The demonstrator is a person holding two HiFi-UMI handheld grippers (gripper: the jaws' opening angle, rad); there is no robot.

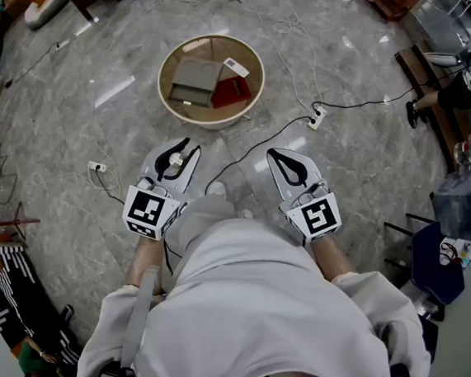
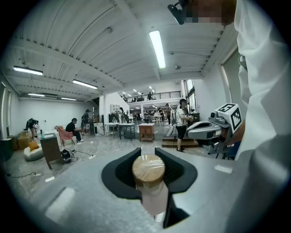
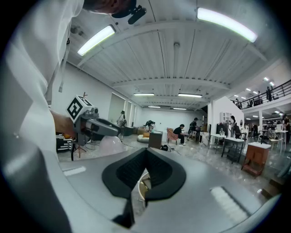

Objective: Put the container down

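- My left gripper [image 1: 175, 159] is nearest, low on my left. Its jaws pinch the container [image 2: 151, 191], a small pale jar with a round wooden lid [image 2: 148, 167], one black pad on each side of it.
- The container hangs off the floor in that grip, on the near side of the basket, not yet set down.
- My right gripper [image 1: 279, 156] is beside the left one and apart from it. Its jaws are pressed together at the tips, with nothing held.
- Below both is a grey marble floor [image 1: 87, 107], crossed by a black cable [image 1: 249, 153] that runs to a white power strip [image 1: 318, 117].
- Just ahead stands a round beige basket [image 1: 164, 87] holding a flat grey box [image 1: 194, 81], a red item [image 1: 230, 93] and a white card [image 1: 236, 66].
- Far off, the left gripper view shows a seated person [image 2: 72, 129] and tables [image 2: 125, 127] in an open hall.
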